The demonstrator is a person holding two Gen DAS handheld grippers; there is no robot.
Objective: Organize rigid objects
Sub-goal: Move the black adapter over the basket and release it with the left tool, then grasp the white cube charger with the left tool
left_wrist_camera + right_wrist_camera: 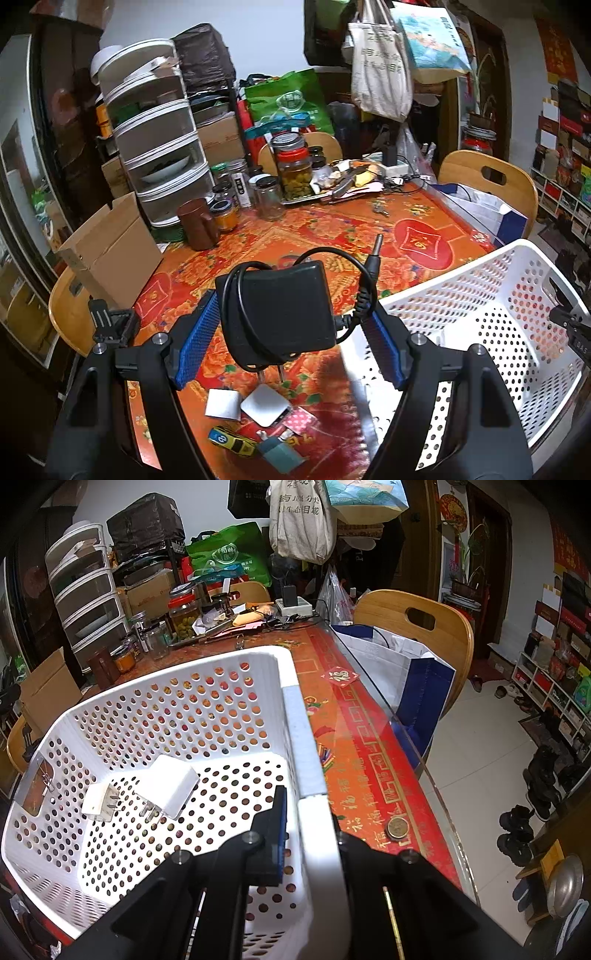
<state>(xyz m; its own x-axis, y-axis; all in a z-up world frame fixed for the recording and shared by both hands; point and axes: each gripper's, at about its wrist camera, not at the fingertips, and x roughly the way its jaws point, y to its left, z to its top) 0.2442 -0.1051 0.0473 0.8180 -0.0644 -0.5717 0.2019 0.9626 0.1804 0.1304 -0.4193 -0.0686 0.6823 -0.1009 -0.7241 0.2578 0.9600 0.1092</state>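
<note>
My left hand-held gripper [286,332] grasps a black power adapter [277,310] between its blue pads [195,343], cable [240,317] looped round the body, barrel plug [373,258] sticking up to the right. The adapter hangs above the worktop [258,240], just left of the white perforated basket [498,295].

Below it on the worktop: two white square chargers [266,404], touching, then a yellow toy car [232,439] and a grey-blue plug [280,454] just beside each other, plus a small red patterned item [301,421] that I can't identify, too blurred.

My right hand-held gripper [310,834] is clenched on the basket's [177,709] near-right rim [317,849], one finger inside the wall, the other outside. Inside the basket, two white plug adapters [170,786] lie on the floor, prongs showing, near each other towards the left. A coin [397,829] sits on the red cloth [362,760] just right of the rim.

Further back on the worktop: brown mug [197,225], cluster of glass jars [266,192], a tall jar with red lid [293,170] on a tray, cardboard box [107,251] on the left edge. Behind those, a white drawer tower [155,129], green bag [288,99], canvas tote [380,62] hanging. Wooden chair [417,627] with a blue-white bag [413,672] on the right side.
</note>
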